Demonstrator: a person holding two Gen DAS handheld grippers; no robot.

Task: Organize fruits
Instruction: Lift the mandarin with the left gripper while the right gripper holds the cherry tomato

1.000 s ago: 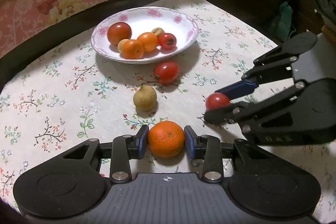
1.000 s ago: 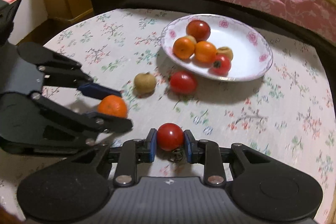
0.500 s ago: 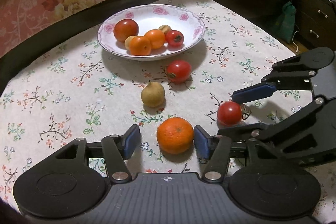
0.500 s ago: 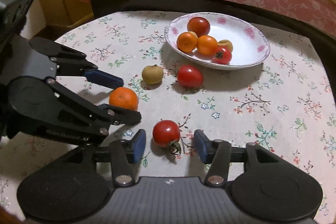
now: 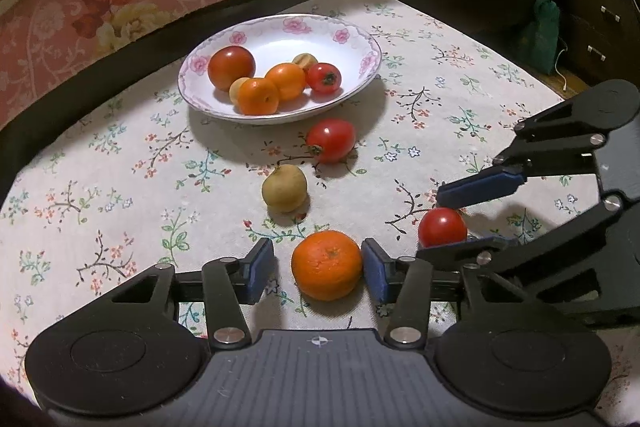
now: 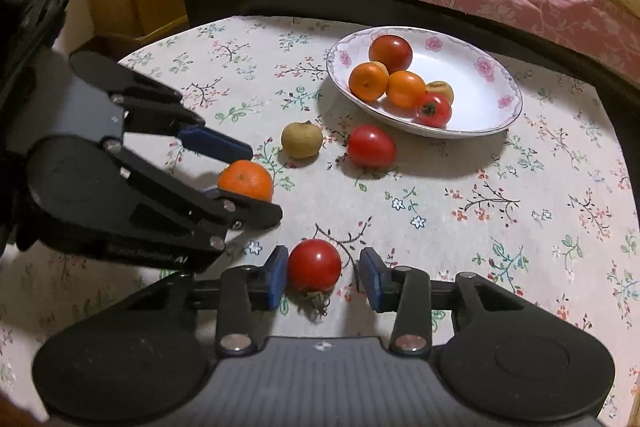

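**While both grippers straddle loose fruit, neither has a hold**

As matters stand on the flowered tablecloth [image 5: 120, 163], you are at the pick-up step for two pieces at once. Your left gripper [image 5: 318, 269] has the orange [image 5: 326, 265] between its blue pads: the right pad touches or nearly touches the peel, the left pad stands clear with cloth showing in the gap. Its jaws have just been closing, yet they do not clamp. Your right gripper [image 6: 323, 277] brackets the small tomato [image 6: 314, 265] likewise: the left pad is against it, the right pad apart. Those jaws have also just been closing, and no grip is made. Both fruits rest on the cloth.

The plate [image 5: 360, 39] sits further back, near the bed, already holding five or six pieces. A larger tomato [image 5: 331, 139] and a brown fruit [image 5: 284, 187] lie loose between you and it.

In my judgement the next move calls for centring each fruit, closing until both pads bear, then lifting over the loose pair to the plate. Round fruit pushed from one side may roll
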